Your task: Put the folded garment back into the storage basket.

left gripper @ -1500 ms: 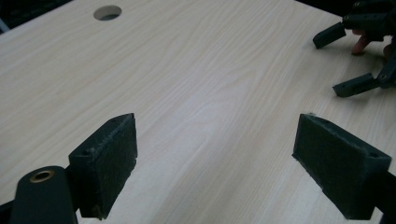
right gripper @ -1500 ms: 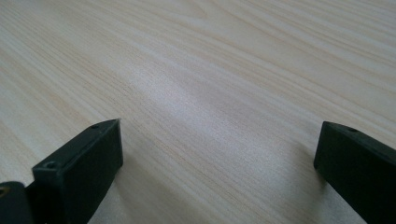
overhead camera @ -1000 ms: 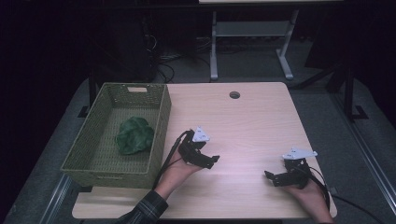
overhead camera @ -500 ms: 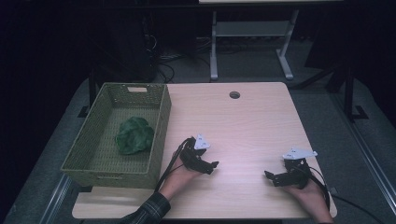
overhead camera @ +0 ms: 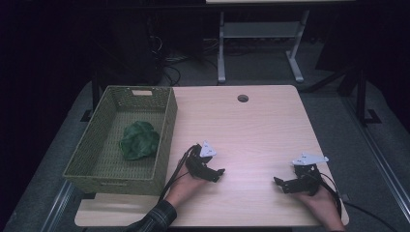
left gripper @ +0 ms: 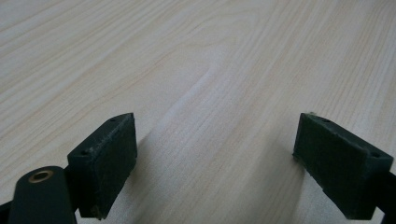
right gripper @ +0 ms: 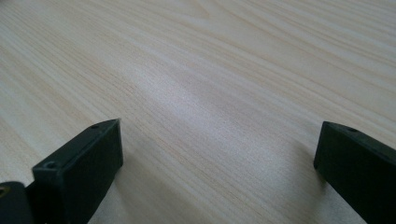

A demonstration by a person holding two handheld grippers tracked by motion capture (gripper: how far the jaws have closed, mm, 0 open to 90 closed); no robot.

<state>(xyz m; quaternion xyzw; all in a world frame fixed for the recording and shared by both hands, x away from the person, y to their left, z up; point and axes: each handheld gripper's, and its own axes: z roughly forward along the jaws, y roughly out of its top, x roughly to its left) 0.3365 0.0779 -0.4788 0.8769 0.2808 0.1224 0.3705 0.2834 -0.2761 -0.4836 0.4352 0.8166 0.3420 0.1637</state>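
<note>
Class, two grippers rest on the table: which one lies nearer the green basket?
The left gripper, beside the basket holding the green cloth; the right gripper sits toward the opposite edge.

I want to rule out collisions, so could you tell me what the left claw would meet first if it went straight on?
Probably just bare table: the open left claw faces wood, nothing between or ahead.

Pale wood bench (overhead camera: 251, 130) under dim light, grey floor (overhead camera: 338, 116) around it, white metal frame (overhead camera: 261, 34) and tangled cables (overhead camera: 174, 63) in darkness beyond.
</note>
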